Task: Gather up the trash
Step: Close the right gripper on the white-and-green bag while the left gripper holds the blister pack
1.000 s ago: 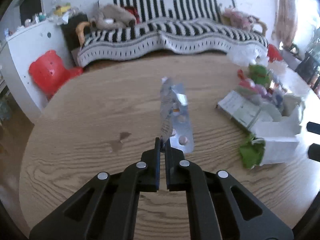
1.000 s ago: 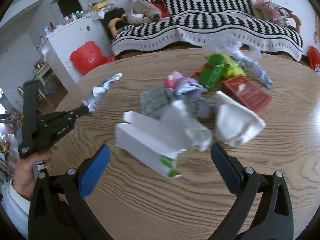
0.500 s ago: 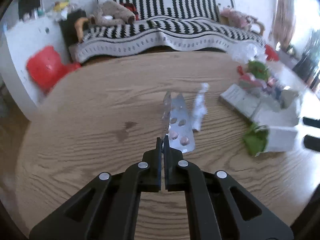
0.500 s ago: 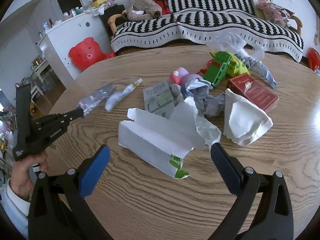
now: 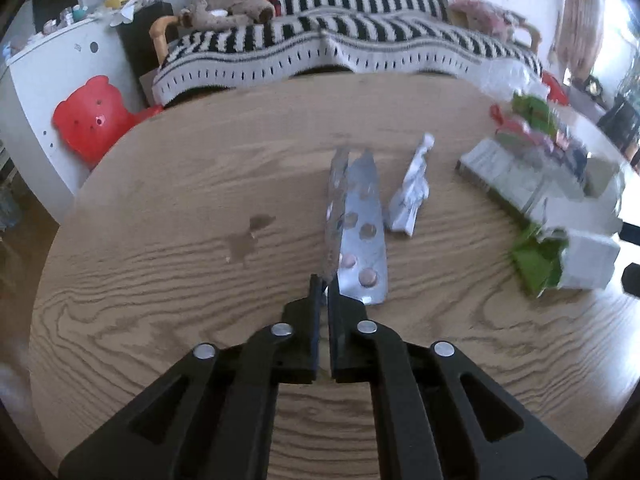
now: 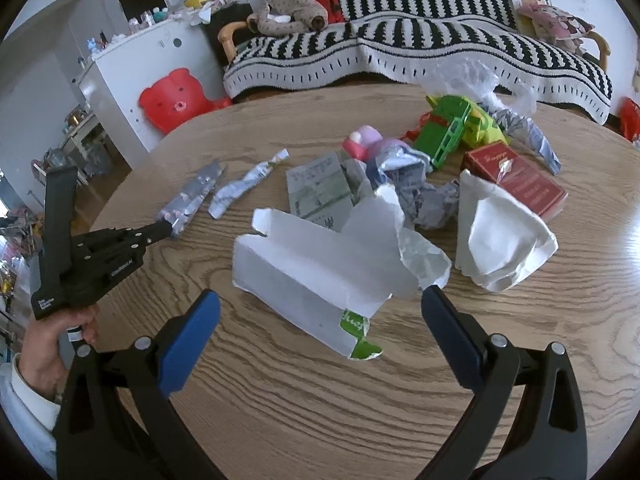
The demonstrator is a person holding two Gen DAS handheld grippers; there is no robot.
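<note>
My left gripper [image 5: 325, 286] is shut on a silver pill blister pack [image 5: 356, 228], which rests low over the round wooden table [image 5: 160, 200]. The gripper [image 6: 170, 226] and blister pack [image 6: 192, 196] also show in the right wrist view. A crumpled silver wrapper [image 5: 412, 188] lies just right of the pack; it also shows in the right wrist view [image 6: 244, 184]. My right gripper [image 6: 320, 308] is open and empty, hovering in front of a torn white carton [image 6: 316, 276] with green print.
A trash pile sits mid-table: folded leaflet [image 6: 320, 188], crumpled paper [image 6: 424, 200], white paper bag [image 6: 500, 236], red box [image 6: 516, 180], green toy truck [image 6: 448, 128], clear plastic bag [image 6: 472, 76]. A striped sofa [image 6: 400, 40] and red bear stool [image 6: 172, 96] stand beyond the table.
The left gripper lowered the blister pack toward the table. The crumpled silver wrapper, earlier held with it, dropped out and now lies beside it. The right gripper stayed open, nearly still.
</note>
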